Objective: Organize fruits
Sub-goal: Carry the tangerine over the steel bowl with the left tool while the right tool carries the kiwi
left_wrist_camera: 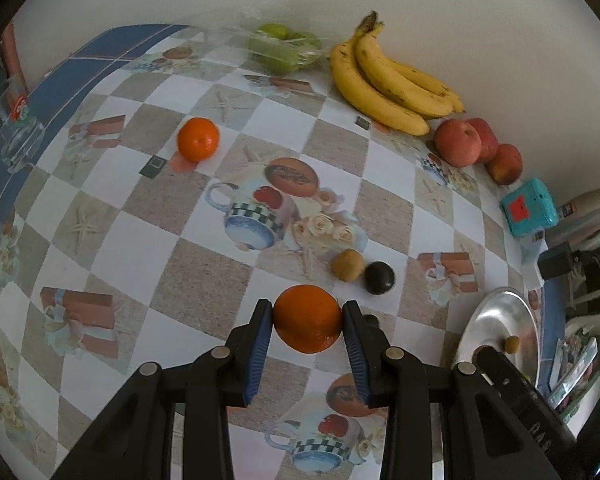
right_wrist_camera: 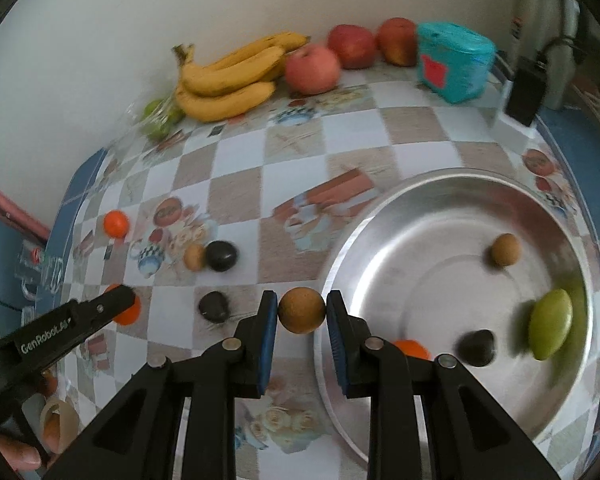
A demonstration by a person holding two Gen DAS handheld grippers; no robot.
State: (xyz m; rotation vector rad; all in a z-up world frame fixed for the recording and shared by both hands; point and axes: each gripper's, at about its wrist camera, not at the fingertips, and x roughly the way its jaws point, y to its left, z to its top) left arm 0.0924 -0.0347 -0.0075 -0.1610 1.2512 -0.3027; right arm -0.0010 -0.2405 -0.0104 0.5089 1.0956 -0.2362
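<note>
An orange [left_wrist_camera: 307, 319] is squeezed tight by the left tool [left_wrist_camera: 307, 322], above the surface [left_wrist_camera: 204, 288]. A small brown fruit [right_wrist_camera: 301, 310] is gripped by the right tool [right_wrist_camera: 302, 314] beside the metal bowl [right_wrist_camera: 440, 184], likely so both can be dropped in with the other fruit.

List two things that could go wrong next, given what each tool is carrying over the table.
1. The small brown fruit sits pinched between the right tool tips beside the metal bowl; it could slip out and roll.
2. Dropped in, the left tool's orange might knock the green fruit.
</note>
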